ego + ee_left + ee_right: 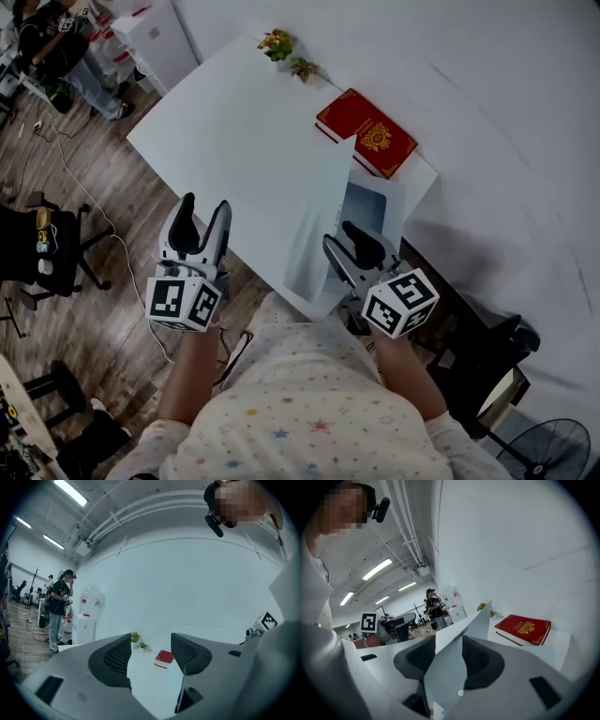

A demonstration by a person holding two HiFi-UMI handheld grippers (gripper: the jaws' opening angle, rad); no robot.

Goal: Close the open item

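An open silver laptop (323, 216) sits on the near right part of the white table (234, 131), its lid raised and its bluish screen (366, 206) facing right. My right gripper (340, 234) is at the lid's near edge. In the right gripper view the lid (454, 634) passes between the two jaws of the right gripper (449, 653), which stand apart around it. My left gripper (204, 208) hangs open and empty off the table's near left edge. In the left gripper view the left gripper (151, 656) points across the table, with the lid's edge (182, 686) at the right.
A red book with a gold crest (366, 131) lies beyond the laptop. Small potted flowers (277, 42) stand at the far table edge. A black chair (37, 244) and cables sit on the wooden floor at left. A person (58, 606) stands by a white cabinet (155, 37).
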